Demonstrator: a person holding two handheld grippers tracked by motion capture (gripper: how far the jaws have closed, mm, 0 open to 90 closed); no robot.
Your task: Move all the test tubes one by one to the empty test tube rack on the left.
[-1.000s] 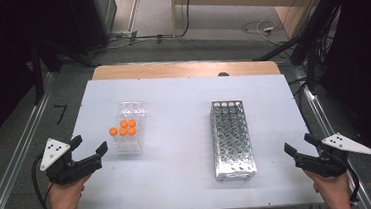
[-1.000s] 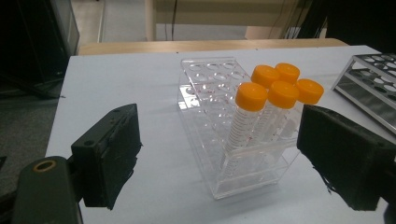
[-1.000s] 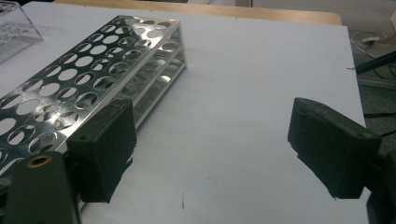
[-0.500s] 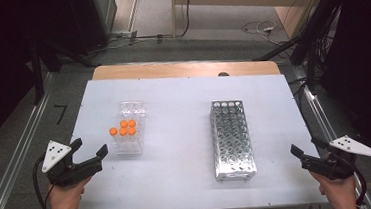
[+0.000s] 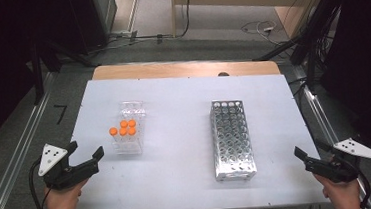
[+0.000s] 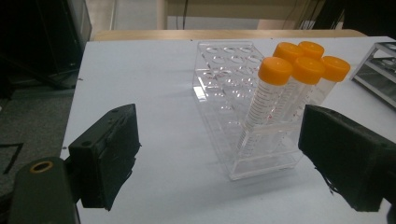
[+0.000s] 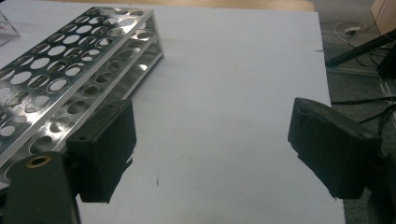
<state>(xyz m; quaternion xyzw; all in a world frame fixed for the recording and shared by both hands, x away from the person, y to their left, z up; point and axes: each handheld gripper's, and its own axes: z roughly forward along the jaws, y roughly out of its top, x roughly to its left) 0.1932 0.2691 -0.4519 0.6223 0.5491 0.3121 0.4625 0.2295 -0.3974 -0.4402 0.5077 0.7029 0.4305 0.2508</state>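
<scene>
White desk (image 5: 183,99) spreads across mid-frame. Metal rack (image 5: 232,138) sits right of centre, clear rack (image 5: 128,131) left of centre, four orange-capped tubes (image 5: 123,132) at its near end. Left gripper (image 5: 85,160), lower left, jaws wide and empty; right gripper (image 5: 303,156), lower right, likewise. Tubes look light, slick plastic; best pinched just under the cap.

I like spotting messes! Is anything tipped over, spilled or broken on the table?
Nothing stands out. The orange-capped tubes stand upright in the clear rack, the metal rack sits flat and empty, and the white table looks clean.
</scene>
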